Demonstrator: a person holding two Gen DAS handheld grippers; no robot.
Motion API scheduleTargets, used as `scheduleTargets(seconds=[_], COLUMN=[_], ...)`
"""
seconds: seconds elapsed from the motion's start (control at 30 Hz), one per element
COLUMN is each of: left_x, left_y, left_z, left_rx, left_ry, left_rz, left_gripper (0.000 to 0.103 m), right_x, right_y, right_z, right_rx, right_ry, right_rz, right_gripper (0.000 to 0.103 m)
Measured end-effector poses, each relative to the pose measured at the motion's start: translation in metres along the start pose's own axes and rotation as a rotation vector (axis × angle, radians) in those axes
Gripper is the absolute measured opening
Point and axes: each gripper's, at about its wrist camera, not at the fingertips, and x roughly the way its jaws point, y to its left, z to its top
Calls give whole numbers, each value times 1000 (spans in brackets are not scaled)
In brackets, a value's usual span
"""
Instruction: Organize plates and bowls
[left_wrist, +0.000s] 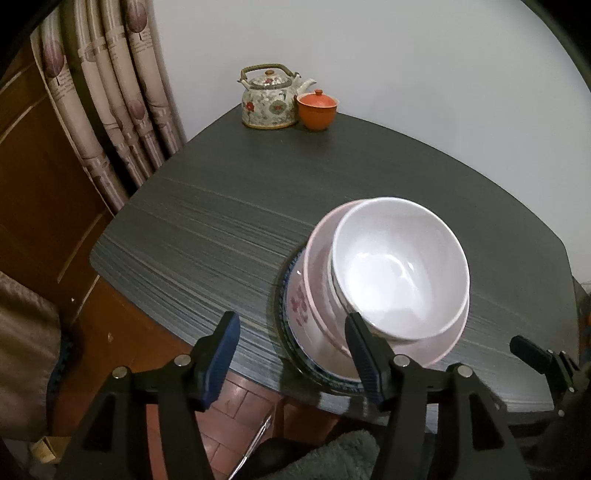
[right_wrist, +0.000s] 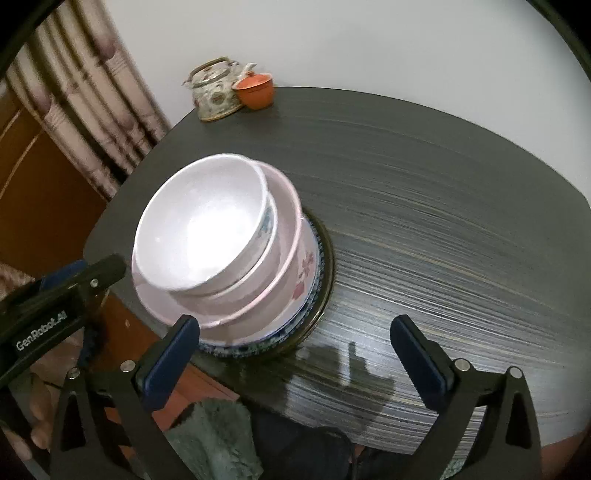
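Observation:
A stack of dishes stands near the front edge of the dark table (left_wrist: 221, 206). A white bowl (left_wrist: 400, 266) sits on top, tilted, inside a pink flowered bowl (left_wrist: 314, 295), which rests on a blue-patterned plate (left_wrist: 291, 332). The same white bowl (right_wrist: 203, 221), pink bowl (right_wrist: 291, 258) and plate (right_wrist: 314, 291) show in the right wrist view. My left gripper (left_wrist: 291, 354) is open and empty, its right finger close in front of the stack. My right gripper (right_wrist: 295, 350) is open and empty, just right of the stack.
A flowered teapot (left_wrist: 269, 98) and an orange lidded cup (left_wrist: 317, 109) stand at the table's far corner by the white wall. Curtains (left_wrist: 110, 92) and a wooden cabinet (left_wrist: 40, 184) are to the left. The table (right_wrist: 443, 221) stretches to the right.

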Motion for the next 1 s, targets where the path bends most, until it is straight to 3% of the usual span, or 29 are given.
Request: scheduleTargets(seconds=[1.0], left_x=[0], left_y=[-28], left_z=[-17], left_rx=[61], left_ry=[25], left_rz=[-1], left_gripper=[64], right_x=[3], right_y=[5], right_z=[-29], right_rx=[-34], right_ry=[38], right_rz=[6], right_gripper=[102])
